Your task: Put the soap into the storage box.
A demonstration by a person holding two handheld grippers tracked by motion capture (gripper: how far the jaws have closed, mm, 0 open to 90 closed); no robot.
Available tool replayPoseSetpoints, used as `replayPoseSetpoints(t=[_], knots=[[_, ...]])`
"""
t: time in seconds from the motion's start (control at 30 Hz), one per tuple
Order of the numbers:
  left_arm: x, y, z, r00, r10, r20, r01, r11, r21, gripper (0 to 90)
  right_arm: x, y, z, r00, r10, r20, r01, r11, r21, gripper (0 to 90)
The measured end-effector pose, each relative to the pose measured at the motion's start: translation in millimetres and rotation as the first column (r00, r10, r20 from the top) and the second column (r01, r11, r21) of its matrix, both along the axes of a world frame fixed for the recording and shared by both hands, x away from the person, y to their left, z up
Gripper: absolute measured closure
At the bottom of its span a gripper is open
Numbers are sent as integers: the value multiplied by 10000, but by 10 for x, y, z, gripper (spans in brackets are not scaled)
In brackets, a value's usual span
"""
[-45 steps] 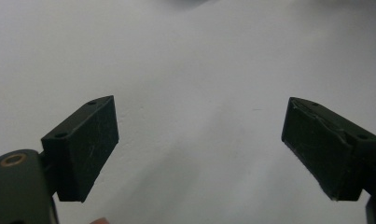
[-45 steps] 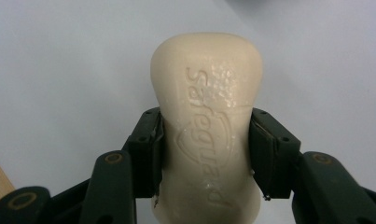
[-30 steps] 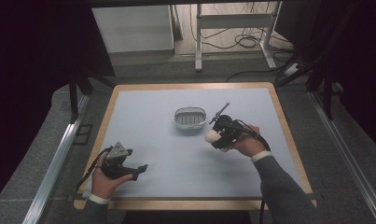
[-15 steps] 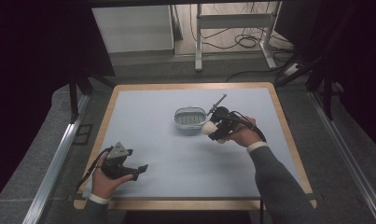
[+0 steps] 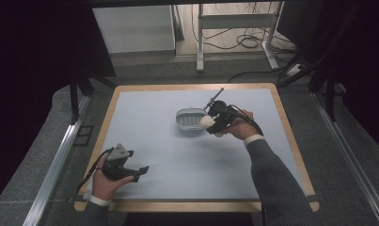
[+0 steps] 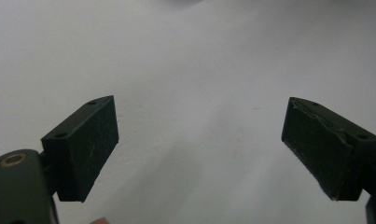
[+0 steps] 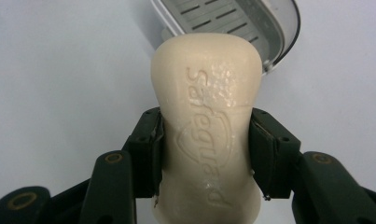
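Now soap bar beside slotted dish.

Soap bar bottom cut by frame edge; soap dish top cropped (far rim unseen).

Waxy, embossed soap bar; glossy slotted dish; matt table.

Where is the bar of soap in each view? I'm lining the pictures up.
High view: the soap sits right of centre, in the right gripper, at the dish's right edge.
Left gripper view: not in it.
Right gripper view: centre, soap clamped between both jaws.
Shared landmark: the slotted dish, top of the right gripper view.
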State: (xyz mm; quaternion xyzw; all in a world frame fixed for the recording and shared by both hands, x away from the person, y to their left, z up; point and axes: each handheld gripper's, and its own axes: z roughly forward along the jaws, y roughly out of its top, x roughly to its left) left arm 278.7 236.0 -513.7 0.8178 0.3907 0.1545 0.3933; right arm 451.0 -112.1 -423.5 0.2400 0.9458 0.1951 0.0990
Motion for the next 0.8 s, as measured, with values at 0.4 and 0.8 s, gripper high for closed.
replayPoseSetpoints(t=[0.4, 0.8], knots=[[2, -3, -2, 10000, -10, 2, 10, 10000, -5, 115, 179, 101, 7, 9998, 127, 174, -126, 9999, -46, 496], [8, -16, -15, 10000, -76, -21, 76, 10000, 34, 114, 297, 270, 15, 9980, 548, 327, -545, 9985, -99, 496]])
